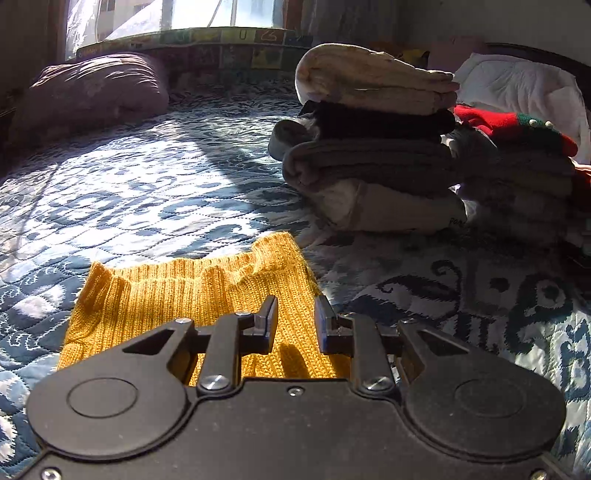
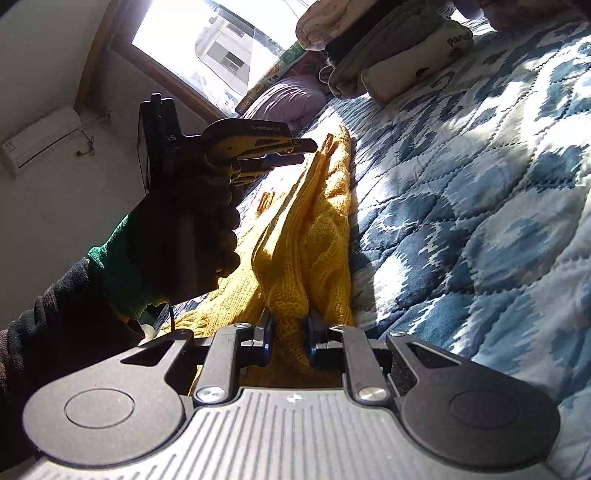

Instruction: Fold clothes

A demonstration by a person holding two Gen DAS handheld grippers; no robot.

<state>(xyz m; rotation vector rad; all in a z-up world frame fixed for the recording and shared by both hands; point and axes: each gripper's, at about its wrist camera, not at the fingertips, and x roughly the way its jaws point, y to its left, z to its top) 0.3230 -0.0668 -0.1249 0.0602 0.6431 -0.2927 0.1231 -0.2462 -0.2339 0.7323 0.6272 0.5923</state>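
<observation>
A mustard-yellow knit sweater (image 1: 177, 295) lies on the blue-and-white quilt (image 1: 147, 177). My left gripper (image 1: 295, 314) hovers just above the sweater's right part, open, with nothing between its fingers. In the right wrist view the sweater (image 2: 325, 240) is bunched into a raised fold, and my right gripper (image 2: 290, 332) is shut on its near end. The left gripper (image 2: 304, 150) shows there too, held by a gloved hand (image 2: 192, 229) above the sweater's far edge, its jaws slightly apart.
A tall stack of folded clothes (image 1: 373, 147) stands on the bed at the right, with a second pile topped by a red garment (image 1: 517, 129) beside it. A purple pillow (image 1: 88, 88) lies at the far left under the window (image 1: 184, 14).
</observation>
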